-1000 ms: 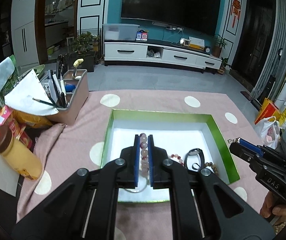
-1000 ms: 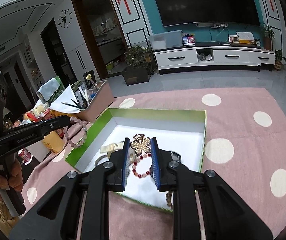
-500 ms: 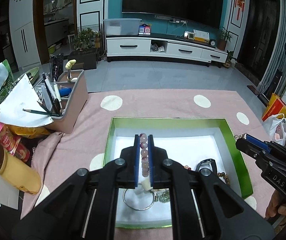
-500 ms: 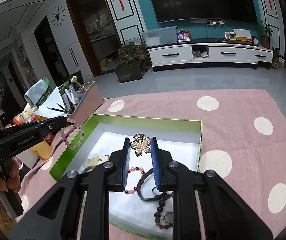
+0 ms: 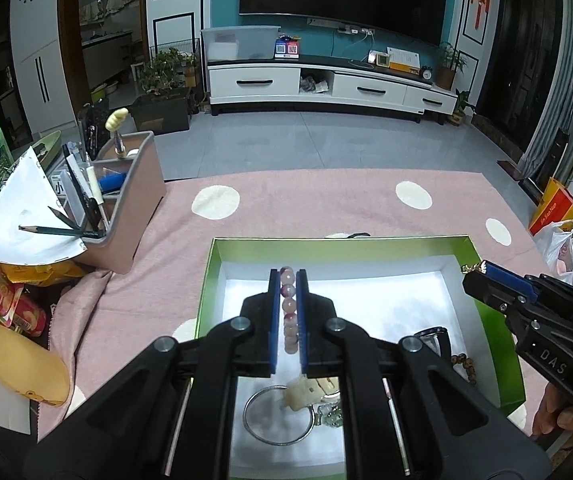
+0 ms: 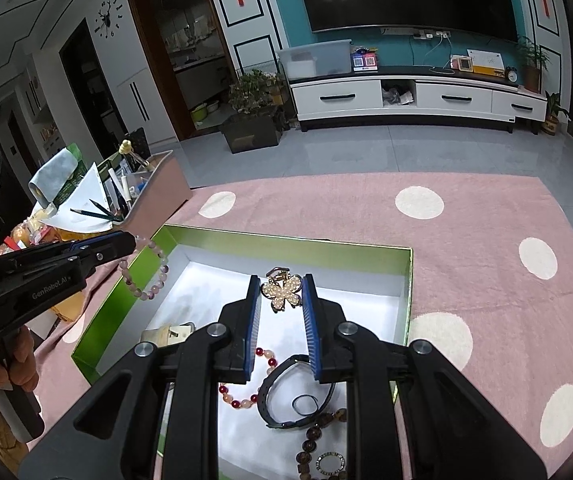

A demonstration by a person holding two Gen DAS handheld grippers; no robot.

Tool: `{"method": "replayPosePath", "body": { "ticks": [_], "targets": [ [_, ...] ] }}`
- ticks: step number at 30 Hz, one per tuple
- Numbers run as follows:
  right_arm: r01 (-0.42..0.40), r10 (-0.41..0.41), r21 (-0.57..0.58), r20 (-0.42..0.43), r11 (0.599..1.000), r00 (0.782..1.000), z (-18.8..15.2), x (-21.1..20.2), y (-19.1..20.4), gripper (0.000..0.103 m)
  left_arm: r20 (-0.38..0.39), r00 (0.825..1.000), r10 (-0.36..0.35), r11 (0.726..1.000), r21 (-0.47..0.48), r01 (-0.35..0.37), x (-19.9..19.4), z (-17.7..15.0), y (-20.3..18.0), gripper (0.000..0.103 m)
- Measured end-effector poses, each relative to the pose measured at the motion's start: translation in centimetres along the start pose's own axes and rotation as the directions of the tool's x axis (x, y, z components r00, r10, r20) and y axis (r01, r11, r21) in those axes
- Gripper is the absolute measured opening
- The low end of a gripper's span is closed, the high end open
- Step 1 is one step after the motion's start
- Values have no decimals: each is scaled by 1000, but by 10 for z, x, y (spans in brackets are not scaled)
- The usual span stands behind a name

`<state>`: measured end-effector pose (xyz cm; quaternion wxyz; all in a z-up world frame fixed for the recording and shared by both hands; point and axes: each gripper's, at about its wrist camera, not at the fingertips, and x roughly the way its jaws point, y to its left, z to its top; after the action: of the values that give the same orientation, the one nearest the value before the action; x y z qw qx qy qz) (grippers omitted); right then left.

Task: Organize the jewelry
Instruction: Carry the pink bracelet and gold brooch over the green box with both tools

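Note:
A green box with a white floor [image 5: 402, 300] [image 6: 366, 300] lies on the pink dotted cloth. My left gripper [image 5: 287, 280] is shut on a pink bead bracelet [image 5: 289, 308], held above the box's left part; the bracelet hangs from it in the right wrist view [image 6: 146, 276]. My right gripper [image 6: 281, 280] is shut on a gold pearl flower clip [image 6: 282, 291] above the box's middle. In the box lie a red bead bracelet [image 6: 246, 392], a black band [image 6: 286, 396], a brown bead string [image 6: 314, 436], a silver bangle [image 5: 278, 416] and a cream clip [image 5: 306, 392].
A brown desk organizer [image 5: 126, 208] with pens and paper stands at the left. A yellow bottle [image 5: 10, 364] and snack packs [image 5: 2, 300] lie at the left edge. Shopping bags [image 5: 558, 220] sit off the cloth at the right.
Both grippers have risen and drawn back over the box with their items still held. More of the jewelry on the box floor shows below them.

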<state>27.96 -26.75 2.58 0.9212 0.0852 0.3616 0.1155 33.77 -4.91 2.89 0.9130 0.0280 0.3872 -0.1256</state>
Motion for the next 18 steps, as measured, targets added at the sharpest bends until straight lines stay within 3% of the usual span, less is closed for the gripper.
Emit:
{"method": "replayPosePath", "body": {
  "ticks": [18],
  "targets": [
    [17,-18,-16,-45,1000,999,5,22,1,20,-47,999,3,1000,4,-3,26,-3,-2,7]
  ]
}}
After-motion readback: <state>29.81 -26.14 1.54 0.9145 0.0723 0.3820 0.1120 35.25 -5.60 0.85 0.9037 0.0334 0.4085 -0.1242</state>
